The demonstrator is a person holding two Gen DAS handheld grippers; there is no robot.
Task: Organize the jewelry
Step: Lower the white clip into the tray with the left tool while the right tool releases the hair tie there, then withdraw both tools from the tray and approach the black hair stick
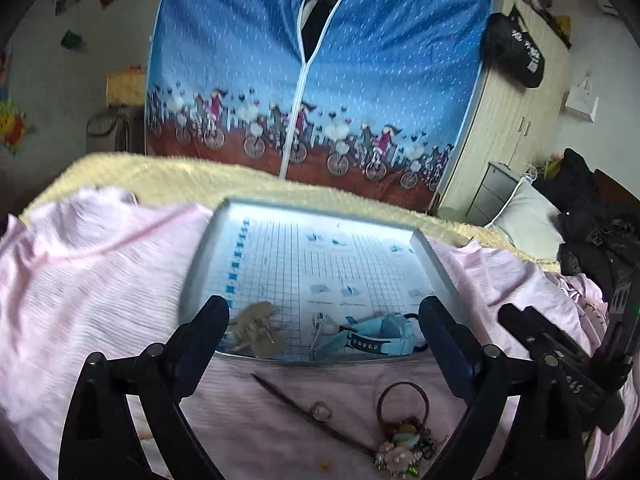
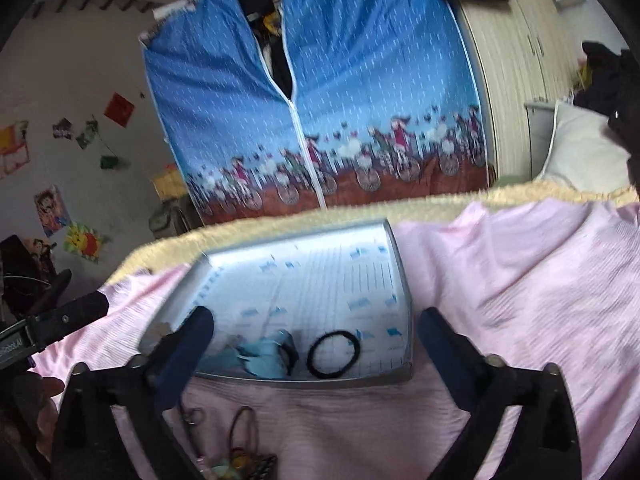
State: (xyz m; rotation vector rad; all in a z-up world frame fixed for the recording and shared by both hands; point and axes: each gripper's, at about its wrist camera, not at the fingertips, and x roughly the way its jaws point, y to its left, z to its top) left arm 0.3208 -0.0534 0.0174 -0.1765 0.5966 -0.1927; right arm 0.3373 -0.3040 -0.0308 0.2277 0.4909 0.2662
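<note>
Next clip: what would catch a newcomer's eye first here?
The bright blue wardrobe cover with cyclists fills the background. In front, a silver tray lies on the pink sheet, holding a light blue watch and a black hair tie.

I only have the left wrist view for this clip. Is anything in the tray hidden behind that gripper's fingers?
Observer: Yes. The right wrist view shows a black hair tie lying flat near the tray's front rim.
Operator: Is it touching the blue watch?
Observer: It lies just right of the watch, seemingly with a thin gap between them.
Operator: Is the right gripper holding anything?
Observer: No. The right gripper is open and empty, above the tray.
</note>
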